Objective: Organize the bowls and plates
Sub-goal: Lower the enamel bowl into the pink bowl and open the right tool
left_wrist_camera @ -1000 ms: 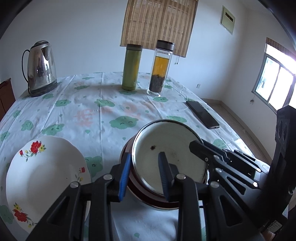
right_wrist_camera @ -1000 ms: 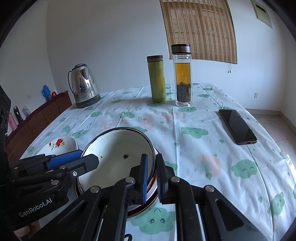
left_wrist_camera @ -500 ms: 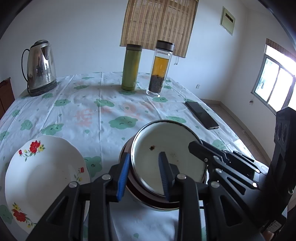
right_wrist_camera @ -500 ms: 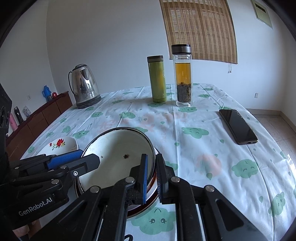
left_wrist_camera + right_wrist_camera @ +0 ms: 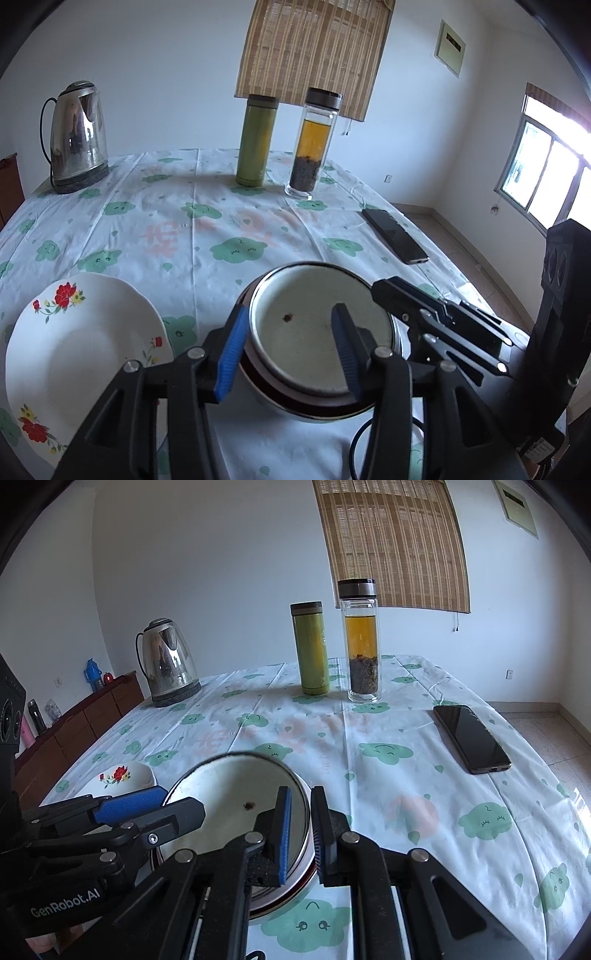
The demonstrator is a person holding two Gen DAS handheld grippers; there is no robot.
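Round white enamel bowl w/ dark rim sits at 12 o'clock. Left hand-held gripper spread apart over near rim; right hand-held gripper nearly together, straddling the right rim, nearer.

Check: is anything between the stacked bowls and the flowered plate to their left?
Nothing visible. Only bare tablecloth lies between the stacked bowls and the flowered plate. The left gripper straddles the bowls' left rim, on that side.
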